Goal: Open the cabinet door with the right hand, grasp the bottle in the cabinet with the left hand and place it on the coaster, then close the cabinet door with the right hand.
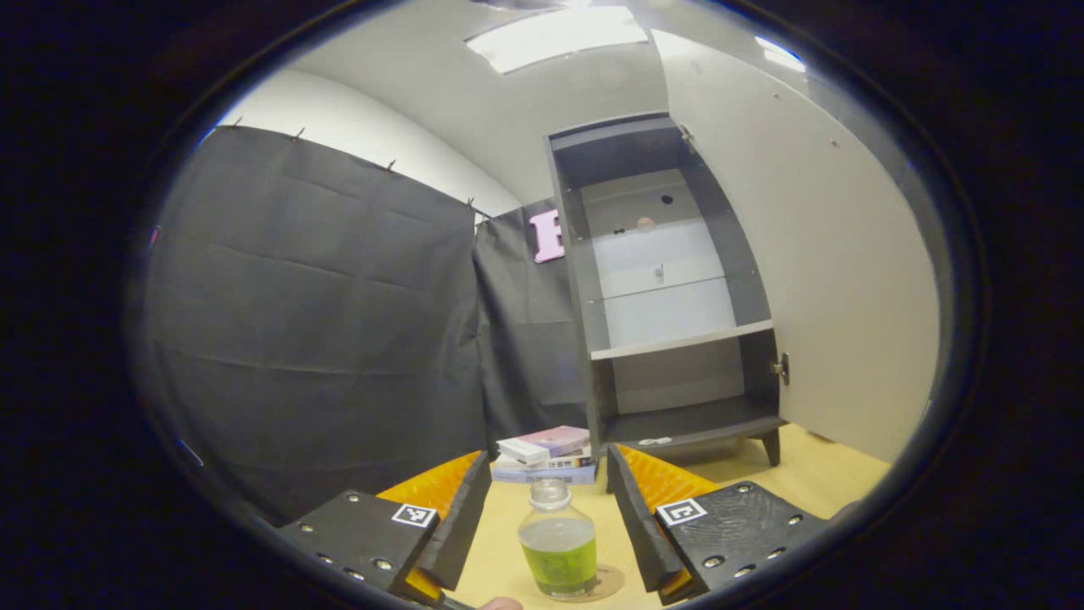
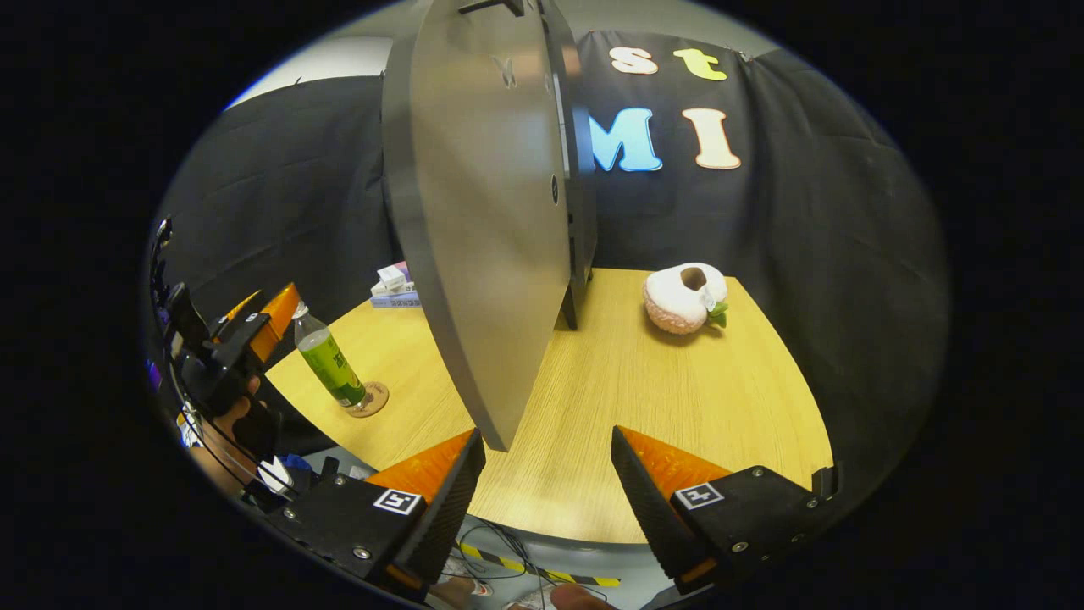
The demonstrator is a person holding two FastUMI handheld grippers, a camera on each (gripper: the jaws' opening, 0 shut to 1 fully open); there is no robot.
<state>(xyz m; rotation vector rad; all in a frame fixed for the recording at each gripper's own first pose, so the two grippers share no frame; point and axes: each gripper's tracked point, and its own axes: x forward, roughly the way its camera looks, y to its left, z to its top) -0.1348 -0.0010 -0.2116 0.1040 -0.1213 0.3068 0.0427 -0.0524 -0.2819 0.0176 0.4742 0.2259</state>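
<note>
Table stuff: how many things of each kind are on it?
Bottle: 1
Coaster: 1
Cabinet: 1
Stack of books: 1, how many books I cannot tell
Plush toy: 1
Total: 5

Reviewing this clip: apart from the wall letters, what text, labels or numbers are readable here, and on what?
Books: print on covers and spines, too small and blurred to read.
Bottle: green label, no legible text.
Square tags on the left tool and right tool: coded patterns, not words.
Cabinet: no text.
</note>
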